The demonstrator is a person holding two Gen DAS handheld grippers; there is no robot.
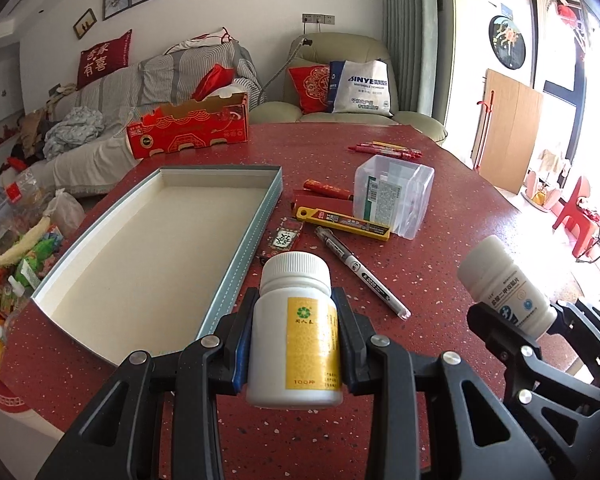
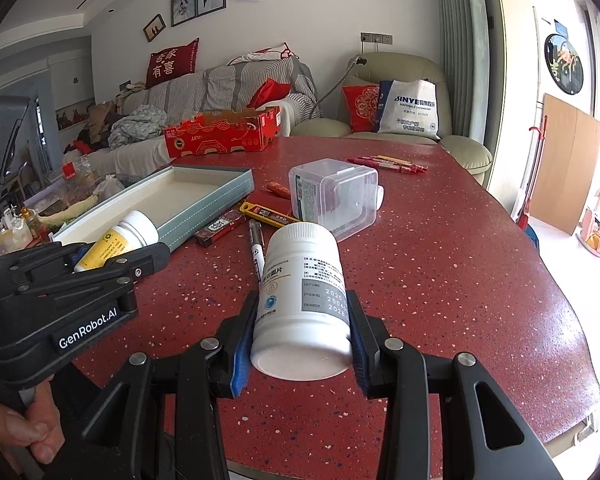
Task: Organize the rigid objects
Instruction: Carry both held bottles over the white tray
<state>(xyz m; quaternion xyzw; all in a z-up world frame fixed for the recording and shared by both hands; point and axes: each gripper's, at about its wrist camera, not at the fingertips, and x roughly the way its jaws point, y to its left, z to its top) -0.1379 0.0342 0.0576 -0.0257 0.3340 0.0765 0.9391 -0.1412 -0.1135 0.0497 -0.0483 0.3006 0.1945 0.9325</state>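
The task looks barely begun: the long shallow blue-edged tray with a cream lining (image 1: 148, 240) lies empty on the red speckled surface (image 1: 440, 264); nothing has been placed in it yet. The left hand-held gripper (image 1: 296, 344) pinches a white plastic pill bottle with a yellow label (image 1: 294, 328) by its body, held clear of the surface just beside the tray's near corner; the right hand-held gripper (image 2: 300, 340) pinches a second white pill bottle with a white and grey label (image 2: 304, 292), tilted cap-forward above the surface. Left loose beside the tray are a yellow utility-knife blade case (image 1: 342, 224), a clear-barrelled black marker pen (image 1: 364, 276), a transparent plastic lidded box (image 1: 394, 200), a small red tube (image 1: 328, 190) and a cluster of red pens (image 1: 384, 148) farther off; by this judgement both bottles and all these remain to be sorted.
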